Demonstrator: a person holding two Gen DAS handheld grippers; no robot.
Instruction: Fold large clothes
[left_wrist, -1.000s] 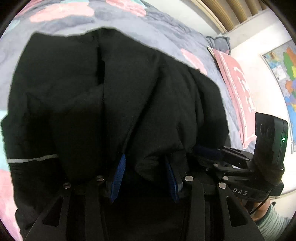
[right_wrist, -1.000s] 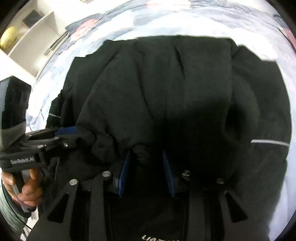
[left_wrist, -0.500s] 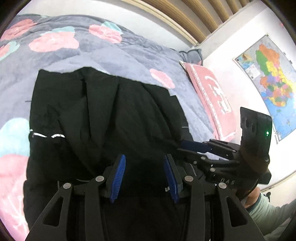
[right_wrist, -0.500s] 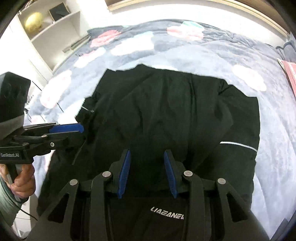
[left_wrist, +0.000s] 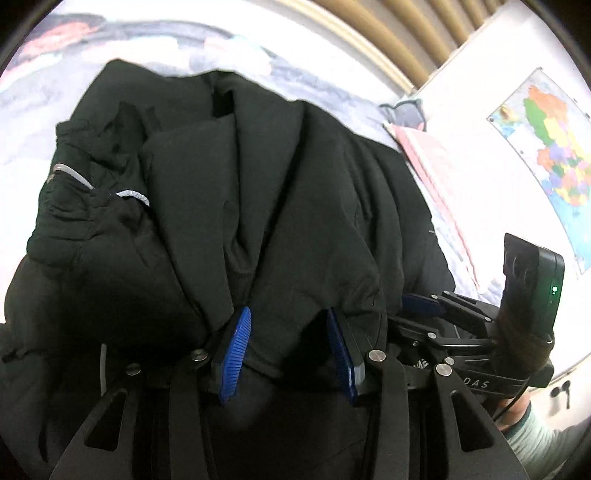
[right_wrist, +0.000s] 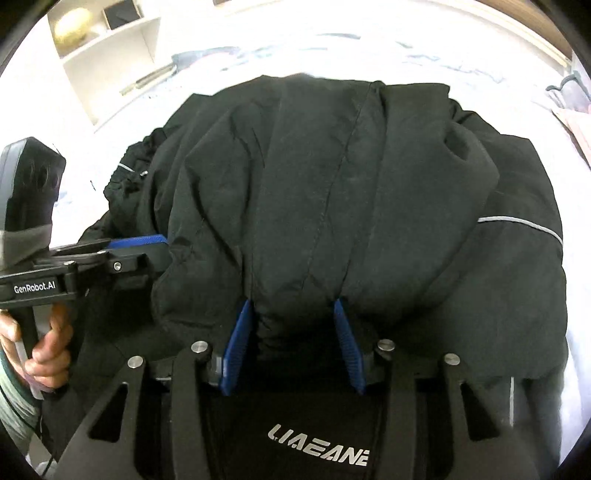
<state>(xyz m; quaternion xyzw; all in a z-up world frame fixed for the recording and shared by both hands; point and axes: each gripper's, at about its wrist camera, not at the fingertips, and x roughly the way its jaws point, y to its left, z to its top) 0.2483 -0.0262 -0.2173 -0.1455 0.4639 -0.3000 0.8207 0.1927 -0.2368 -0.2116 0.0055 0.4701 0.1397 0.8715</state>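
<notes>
The black jacket (right_wrist: 332, 192) lies bunched on the bed (right_wrist: 406, 48), filling each view from 9 to 3 o'clock. The left claw (left_wrist: 288, 339) pinches a fold; the right claw (right_wrist: 291, 339), jaws just opening, has cloth between them. Judged soft, bulky, slippery: best taken at hem corners.

Count: one black jacket (right_wrist: 332, 192), one bed (right_wrist: 424, 51) under it, two grippers – left gripper (left_wrist: 286, 349) and right gripper (right_wrist: 291, 345). One pink pillow (left_wrist: 439, 173), one wall map (left_wrist: 550, 147). One white shelf unit (right_wrist: 107, 55) with one yellowish globe (right_wrist: 72, 24).
</notes>
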